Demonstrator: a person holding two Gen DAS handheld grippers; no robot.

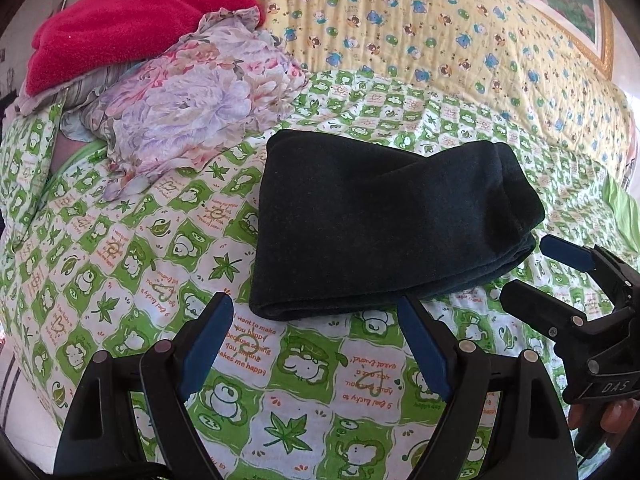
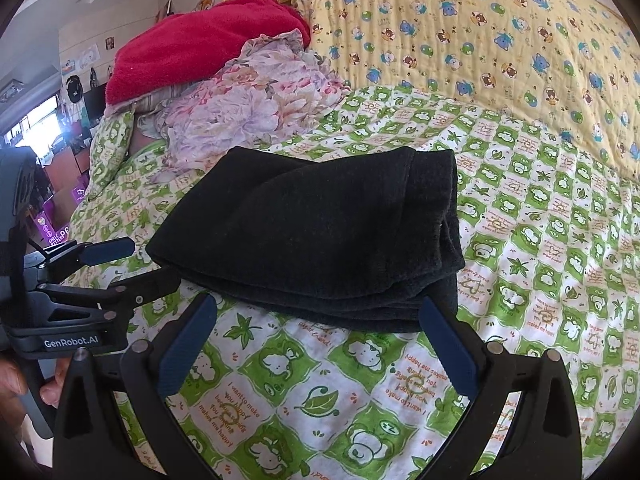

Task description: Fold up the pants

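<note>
A bed fills nearly everything, covered by a green-and-white frog-print quilt (image 2: 520, 208). Behind the quilt rises a yellow bear-print blanket (image 2: 480, 40), and behind that hangs a gold-framed flower painting (image 1: 592, 12). At the quilt's far left corner lie a floral cloth (image 2: 248, 112) and a red towel (image 2: 192, 56) heaped on it. Left of the quilt, the room opens to a bright window (image 2: 36, 124), cardboard boxes (image 2: 60, 196) and a pale wall with small pictures.
</note>
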